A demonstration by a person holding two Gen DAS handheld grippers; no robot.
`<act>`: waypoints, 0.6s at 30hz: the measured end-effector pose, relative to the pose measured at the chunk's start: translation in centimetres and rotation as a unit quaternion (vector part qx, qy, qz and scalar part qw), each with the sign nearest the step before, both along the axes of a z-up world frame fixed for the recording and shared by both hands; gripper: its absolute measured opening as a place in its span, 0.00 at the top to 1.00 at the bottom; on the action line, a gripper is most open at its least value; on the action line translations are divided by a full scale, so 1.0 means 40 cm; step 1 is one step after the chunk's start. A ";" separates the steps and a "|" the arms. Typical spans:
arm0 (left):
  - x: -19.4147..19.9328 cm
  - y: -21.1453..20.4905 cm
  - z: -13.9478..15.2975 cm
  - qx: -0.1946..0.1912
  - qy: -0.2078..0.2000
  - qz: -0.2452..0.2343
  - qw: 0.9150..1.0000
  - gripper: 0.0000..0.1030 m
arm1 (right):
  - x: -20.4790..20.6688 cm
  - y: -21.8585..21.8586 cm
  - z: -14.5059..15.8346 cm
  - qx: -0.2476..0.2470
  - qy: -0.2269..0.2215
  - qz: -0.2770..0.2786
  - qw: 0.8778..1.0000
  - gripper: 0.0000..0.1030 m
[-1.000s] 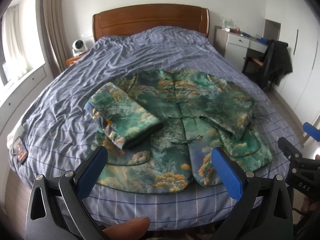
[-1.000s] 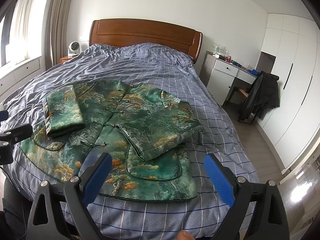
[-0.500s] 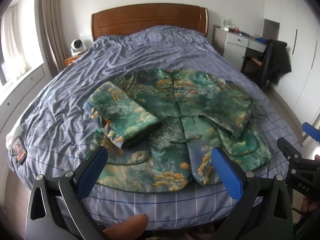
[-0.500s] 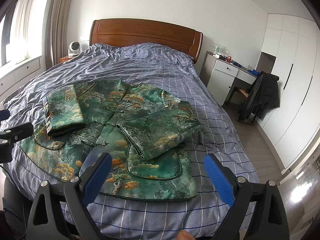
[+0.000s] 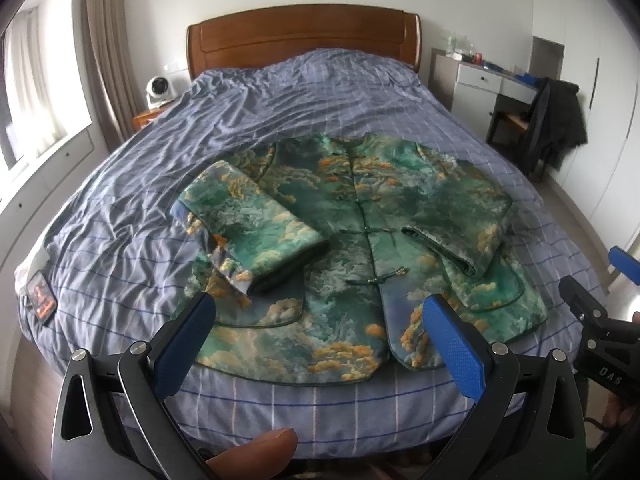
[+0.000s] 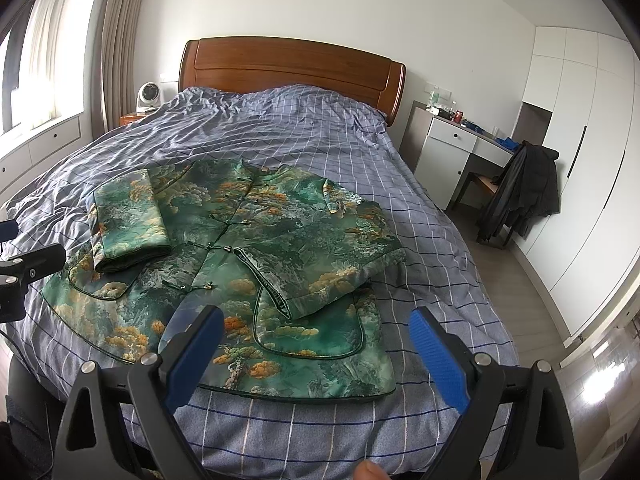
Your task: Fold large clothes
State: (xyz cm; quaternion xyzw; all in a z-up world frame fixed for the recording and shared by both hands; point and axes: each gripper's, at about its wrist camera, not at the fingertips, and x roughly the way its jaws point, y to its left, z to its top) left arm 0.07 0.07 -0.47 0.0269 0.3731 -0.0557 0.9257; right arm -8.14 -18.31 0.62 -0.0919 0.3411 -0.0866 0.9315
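A wide bed covered by a blue-grey checked duvet (image 5: 132, 216) fills both views, with a brown wooden headboard (image 6: 292, 68) at its far end. Spread face up near the foot edge of the bed lies the large green satin jacket with orange cloud print and knot buttons (image 5: 352, 248); its hem runs close to the foot edge, and both sleeves are folded inward over the body, one cuff toward the left edge (image 6: 124, 220) and one toward the right edge (image 6: 320, 264). A dark coat draped over a chair (image 6: 520, 196) stands beside a white desk (image 6: 452, 152) off the bed's right edge. A small white fan (image 5: 158, 90) sits by the head corner on the left. The left gripper (image 5: 316, 336) hovers above the foot edge with its blue-padded jaws spread wide, holding nothing. The right gripper (image 6: 316, 348) hangs likewise over the foot edge, jaws wide apart and empty. A fingertip (image 5: 256, 454) shows at the bottom of the left view.
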 end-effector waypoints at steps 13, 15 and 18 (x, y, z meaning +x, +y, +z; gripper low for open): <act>-0.010 -0.004 0.000 0.003 -0.006 0.000 1.000 0.00 | -0.002 0.000 -0.003 0.000 0.002 0.000 1.000 0.07; -0.011 -0.003 0.000 0.003 -0.005 0.001 1.000 0.00 | -0.003 0.002 -0.004 0.000 0.002 0.001 1.000 0.07; -0.011 -0.002 0.000 0.004 -0.006 0.001 1.000 0.00 | -0.003 0.003 -0.005 0.000 0.003 0.001 1.000 0.07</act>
